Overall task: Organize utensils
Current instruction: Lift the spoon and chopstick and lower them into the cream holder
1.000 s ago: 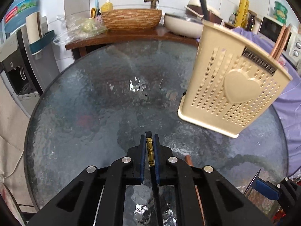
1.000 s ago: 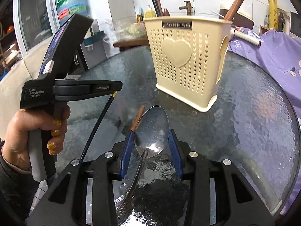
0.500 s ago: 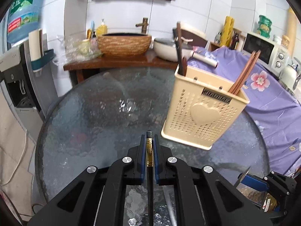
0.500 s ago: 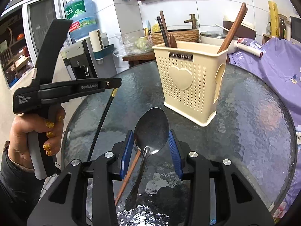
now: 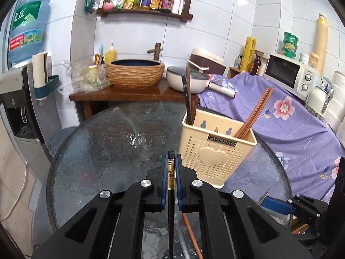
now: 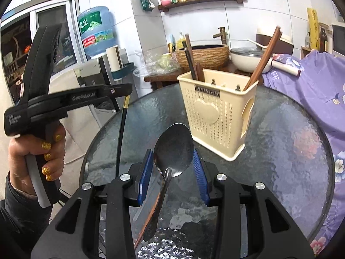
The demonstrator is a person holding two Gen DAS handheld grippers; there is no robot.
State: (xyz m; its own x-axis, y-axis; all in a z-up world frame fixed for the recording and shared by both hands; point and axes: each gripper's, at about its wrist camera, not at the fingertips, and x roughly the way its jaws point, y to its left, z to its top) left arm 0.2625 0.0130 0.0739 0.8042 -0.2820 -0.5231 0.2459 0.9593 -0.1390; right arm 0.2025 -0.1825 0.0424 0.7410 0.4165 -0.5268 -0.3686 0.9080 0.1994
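Observation:
My left gripper (image 5: 171, 161) is shut on a black chopstick (image 5: 171, 172) with a gold band, held above the glass table; it also shows in the right wrist view (image 6: 120, 133), hanging down from the left gripper (image 6: 120, 89). My right gripper (image 6: 172, 164) is shut on a steel spoon (image 6: 173, 149), bowl forward, above the table. The cream utensil basket (image 5: 215, 151) stands ahead, to the right of the left gripper; in the right wrist view the basket (image 6: 213, 112) holds brown chopsticks (image 6: 263, 58) and dark utensils (image 6: 190, 58).
A brown chopstick (image 5: 189, 226) lies on the round glass table (image 5: 97, 151) under the grippers. Behind the table stand a wooden stand with a woven basin (image 5: 134, 73), a pot, a purple-covered counter (image 5: 291, 129) and a water dispenser (image 5: 15, 99) at left.
Both grippers have risen and pulled back from the basket with the chopstick and the spoon; the basket looks smaller and its open top now shows.

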